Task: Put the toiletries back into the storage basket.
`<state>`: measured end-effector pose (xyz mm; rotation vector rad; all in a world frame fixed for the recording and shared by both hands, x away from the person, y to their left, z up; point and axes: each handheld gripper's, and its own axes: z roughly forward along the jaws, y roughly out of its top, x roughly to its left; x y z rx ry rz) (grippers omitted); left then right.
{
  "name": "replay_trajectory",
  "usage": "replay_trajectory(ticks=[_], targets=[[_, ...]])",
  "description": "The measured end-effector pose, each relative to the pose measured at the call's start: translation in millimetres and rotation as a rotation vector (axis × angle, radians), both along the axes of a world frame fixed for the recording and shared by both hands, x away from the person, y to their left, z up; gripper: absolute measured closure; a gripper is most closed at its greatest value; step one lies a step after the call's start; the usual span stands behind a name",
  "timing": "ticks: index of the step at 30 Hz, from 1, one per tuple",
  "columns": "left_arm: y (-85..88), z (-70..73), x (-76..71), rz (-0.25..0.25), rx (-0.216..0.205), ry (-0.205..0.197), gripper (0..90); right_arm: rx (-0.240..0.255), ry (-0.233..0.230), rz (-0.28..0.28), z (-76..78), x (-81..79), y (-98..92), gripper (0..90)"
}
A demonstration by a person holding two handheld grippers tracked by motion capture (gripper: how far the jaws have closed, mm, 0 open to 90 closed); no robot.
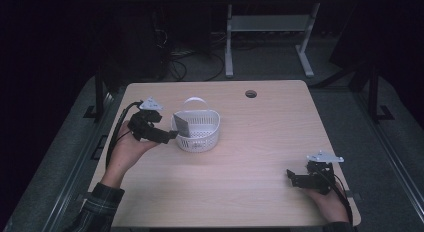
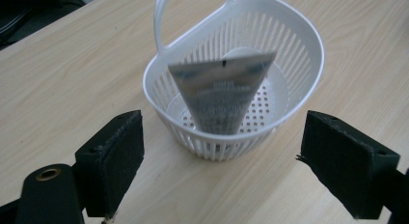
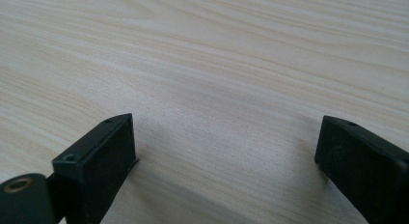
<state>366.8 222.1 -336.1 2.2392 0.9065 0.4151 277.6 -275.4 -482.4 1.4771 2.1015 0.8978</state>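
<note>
A white slotted plastic basket [image 1: 197,131] with a thin handle stands on the wooden table, left of centre. A grey printed packet [image 2: 219,89] leans inside it, its wide top edge at rim height. My left gripper [image 1: 172,135] is just left of the basket, open, with nothing between its jaws. In the left gripper view the basket [image 2: 299,50] lies a short way beyond the wide-set black pads [image 2: 118,161]. My right gripper [image 1: 290,176] rests at the table's front right, open over bare wood [image 3: 226,89].
A round cable hole [image 1: 251,94] sits near the table's far edge. Beyond the table stand a white desk frame [image 1: 270,32] and loose cables on a dark floor. The table's front edge runs close to both hands.
</note>
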Motion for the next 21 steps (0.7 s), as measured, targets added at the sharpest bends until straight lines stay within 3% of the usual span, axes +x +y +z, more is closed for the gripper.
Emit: replay_trajectory(ticks=[6, 16, 21], targets=[[9.7, -18.8, -19.3, 0.007, -0.013, -0.004, 14.7, 0.001, -0.002, 0.001, 0.0, 0.1, 0.0, 6.4], [20.3, -44.6, -37.3, 0.017, -0.014, -0.018, 14.7, -0.001, -0.002, 0.002, -0.1, 0.2, -0.1, 6.4], [28.2, -62.9, -45.9, 0.034, -0.036, -0.014, 14.5, -0.001, -0.002, 0.002, -0.1, 0.2, -0.1, 6.4]])
